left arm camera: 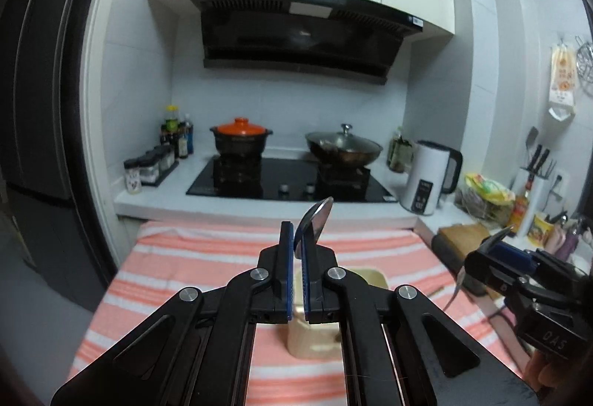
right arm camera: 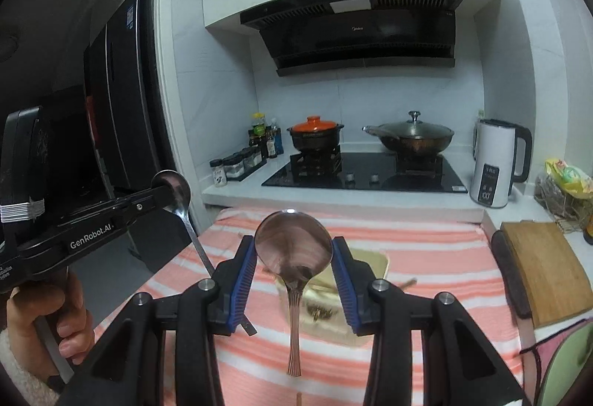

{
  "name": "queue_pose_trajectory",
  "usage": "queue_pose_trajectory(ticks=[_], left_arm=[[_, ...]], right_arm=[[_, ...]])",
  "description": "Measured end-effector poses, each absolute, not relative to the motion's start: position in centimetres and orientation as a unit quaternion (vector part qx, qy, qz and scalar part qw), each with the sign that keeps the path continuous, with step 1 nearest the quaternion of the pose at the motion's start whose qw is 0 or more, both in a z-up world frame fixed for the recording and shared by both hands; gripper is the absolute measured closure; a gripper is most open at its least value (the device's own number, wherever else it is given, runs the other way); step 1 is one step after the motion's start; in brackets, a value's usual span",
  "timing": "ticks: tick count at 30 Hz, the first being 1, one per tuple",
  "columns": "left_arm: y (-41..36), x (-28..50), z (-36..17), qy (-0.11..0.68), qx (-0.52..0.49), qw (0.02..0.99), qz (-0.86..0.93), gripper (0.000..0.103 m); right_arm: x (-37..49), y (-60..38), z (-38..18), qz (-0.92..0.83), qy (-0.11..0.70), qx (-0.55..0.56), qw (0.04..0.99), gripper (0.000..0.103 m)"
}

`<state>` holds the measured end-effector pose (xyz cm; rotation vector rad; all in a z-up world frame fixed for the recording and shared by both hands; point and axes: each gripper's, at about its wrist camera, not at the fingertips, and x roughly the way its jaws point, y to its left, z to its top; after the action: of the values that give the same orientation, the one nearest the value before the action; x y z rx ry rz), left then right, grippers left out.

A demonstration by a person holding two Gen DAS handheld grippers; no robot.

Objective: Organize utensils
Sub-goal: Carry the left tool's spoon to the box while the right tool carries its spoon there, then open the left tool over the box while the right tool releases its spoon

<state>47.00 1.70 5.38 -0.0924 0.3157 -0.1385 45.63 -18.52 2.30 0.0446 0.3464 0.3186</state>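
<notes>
I have a polished steel spoon with a broad oval bowl and a ribbed, flared handle [right arm camera: 294,265] in my right gripper [right arm camera: 294,270]. Its bowl faces the right wrist camera and mirrors the room in dark tones. The blue ribbed pads [right arm camera: 242,276] press on the two edges of the bowl, so the fingers stand fairly wide yet clamped on it, and the handle hangs straight down between them over the striped cloth.

My left gripper [left arm camera: 296,250] holds a second, smaller steel spoon with a thin flat handle [right arm camera: 178,198]. In the left wrist view its fingers are nearly together, closed on the spoon where bowl meets stem, and the bowl sticks up and to the right past the fingertips. From the right wrist view the same spoon's handle slants down toward the right gripper's left finger and passes behind it.

Both spoons are held in the air above the coral and white striped towel [right arm camera: 426,250] covering the table. A pale cream rectangular plastic container [left arm camera: 315,343] sits on the towel directly below and beyond both grippers; in the right wrist view its yellowish rim shows just behind the big spoon, with something dark and small inside that I cannot make out. A wooden cutting board [right arm camera: 545,269] lies at the right of the towel.
</notes>
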Motion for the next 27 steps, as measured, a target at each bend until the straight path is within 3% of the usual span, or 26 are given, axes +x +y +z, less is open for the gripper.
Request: queue_pose_trajectory(ticks=[7, 15, 23, 27], left_arm=[[0.1, 54.5, 1.6, 0.185, -0.057, 0.980, -0.046, 0.101], [-1.1, 57.7, -4.7, 0.281, -0.050, 0.956, -0.071, 0.101], [-1.9, 58.3, -8.0, 0.345, -0.051, 0.932, -0.097, 0.094], [-1.6, 57.5, -6.5, 0.343, -0.066, 0.931, -0.108, 0.046]], right_arm=[[52.8, -20.3, 1.8, 0.113, 0.139, 0.031, 0.983, 0.061], [58.8, -20.8, -4.7, 0.120, 0.287, 0.069, 0.948, 0.061], [59.5, -21.1, -7.6, 0.112, 0.343, 0.068, 0.930, 0.060], [58.9, -21.7, -6.9, 0.117, 0.336, 0.087, 0.931, 0.055]])
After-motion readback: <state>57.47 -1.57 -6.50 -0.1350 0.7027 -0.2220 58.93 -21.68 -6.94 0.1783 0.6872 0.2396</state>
